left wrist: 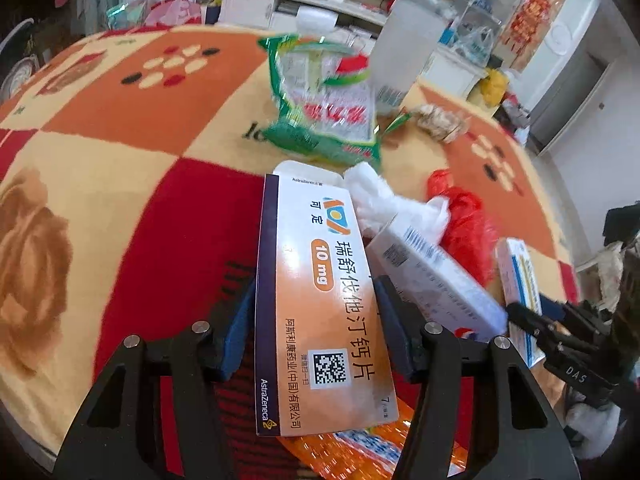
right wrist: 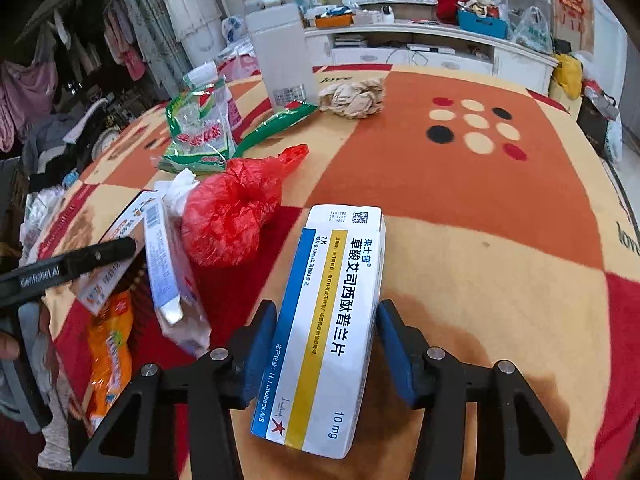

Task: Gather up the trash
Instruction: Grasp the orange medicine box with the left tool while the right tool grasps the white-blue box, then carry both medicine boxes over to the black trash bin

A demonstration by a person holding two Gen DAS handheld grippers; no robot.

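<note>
A: Which step is this, would you say?

B: The pick-up. Each hand has a medicine carton. The left tongs [left wrist: 316, 320] pinch the orange-and-white AstraZeneca carton [left wrist: 320, 304] across its width, both blue pads against its long edges, with the front end raised over the red patch of the patterned worktop cover [left wrist: 120, 128].

A: And the right?

B: The right tongs [right wrist: 326, 344] sit astride the blue-and-yellow Lundbeck carton [right wrist: 324, 328]. The left pad touches its edge and the right one looks to be at the other edge, so I read it as pinched, though the grip may be only just made.

A: What else is left out there?

B: Plenty. A red plastic bag [right wrist: 232, 212] just left of the Lundbeck carton, white tissue [left wrist: 384, 196] beside it, another white carton [left wrist: 432, 276] leaning between the two tongs, a green-edged clear wrapper [left wrist: 324, 108] farther back, a crumpled paper ball [right wrist: 352, 100] near the white container [right wrist: 280, 56], and an orange packet [right wrist: 108, 352] at the near edge.

A: So the next move?

B: Probably carrying both cartons off to wherever the trash goes. No bin shows in either view, so where that is I can't tell. Light card crushes easily, so a firm but gentle hold matters.
</note>
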